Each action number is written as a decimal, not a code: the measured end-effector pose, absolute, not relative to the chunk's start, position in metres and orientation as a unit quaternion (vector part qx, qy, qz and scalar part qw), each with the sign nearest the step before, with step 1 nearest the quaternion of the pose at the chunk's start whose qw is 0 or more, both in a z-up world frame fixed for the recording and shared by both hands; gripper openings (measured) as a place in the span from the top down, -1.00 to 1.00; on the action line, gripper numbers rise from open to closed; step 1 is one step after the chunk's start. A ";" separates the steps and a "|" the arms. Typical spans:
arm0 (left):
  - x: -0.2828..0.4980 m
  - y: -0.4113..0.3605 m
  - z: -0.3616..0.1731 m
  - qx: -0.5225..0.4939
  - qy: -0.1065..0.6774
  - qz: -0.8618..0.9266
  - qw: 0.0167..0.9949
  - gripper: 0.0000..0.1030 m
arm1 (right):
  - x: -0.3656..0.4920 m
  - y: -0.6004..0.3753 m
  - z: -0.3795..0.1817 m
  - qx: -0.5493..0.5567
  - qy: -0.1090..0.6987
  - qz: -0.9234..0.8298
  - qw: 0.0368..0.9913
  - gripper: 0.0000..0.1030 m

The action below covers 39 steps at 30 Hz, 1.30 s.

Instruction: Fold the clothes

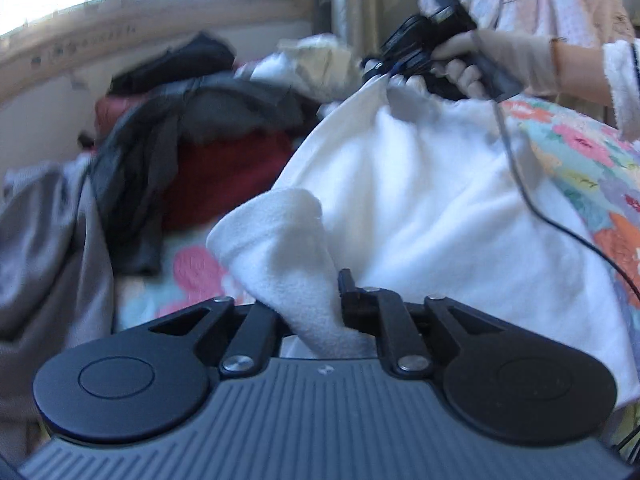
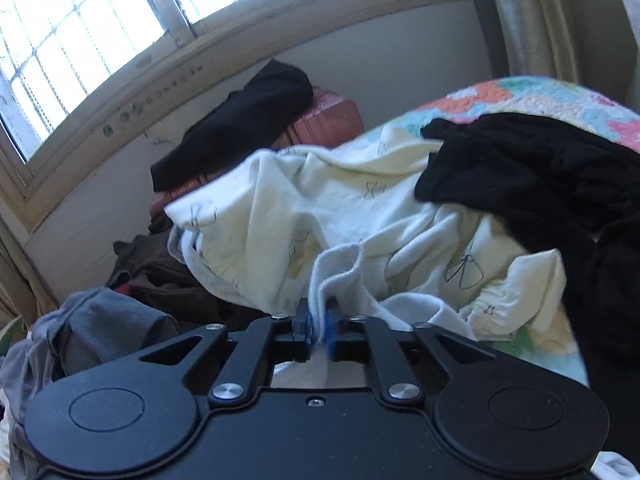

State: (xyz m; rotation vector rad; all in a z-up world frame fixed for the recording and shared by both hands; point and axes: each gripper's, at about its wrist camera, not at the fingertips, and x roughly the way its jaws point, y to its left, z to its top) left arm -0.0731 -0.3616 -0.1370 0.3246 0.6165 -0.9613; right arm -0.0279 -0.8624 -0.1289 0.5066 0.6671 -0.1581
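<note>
While the left gripper [image 1: 316,300] clenched a bunched corner of the white fleece garment [image 1: 420,184], the cloth hung stretched up toward the far right, where the right gripper [image 2: 318,330] pinched its other edge above the floral quilt [image 1: 580,152]. I judged the thin right-hand pinch might slip if the span were pulled taut, dropping the garment onto the cream clothes [image 2: 320,200].

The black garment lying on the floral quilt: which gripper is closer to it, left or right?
Right. The right gripper, shut on the white fleece, has the black garment just ahead to its right. The left gripper holds the fleece's other end, farther away.
</note>
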 end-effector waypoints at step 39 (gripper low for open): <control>-0.169 -0.403 -0.092 0.144 0.328 -0.547 0.757 0.00 | -0.392 -0.657 -0.108 0.231 0.316 -0.050 0.919 -0.14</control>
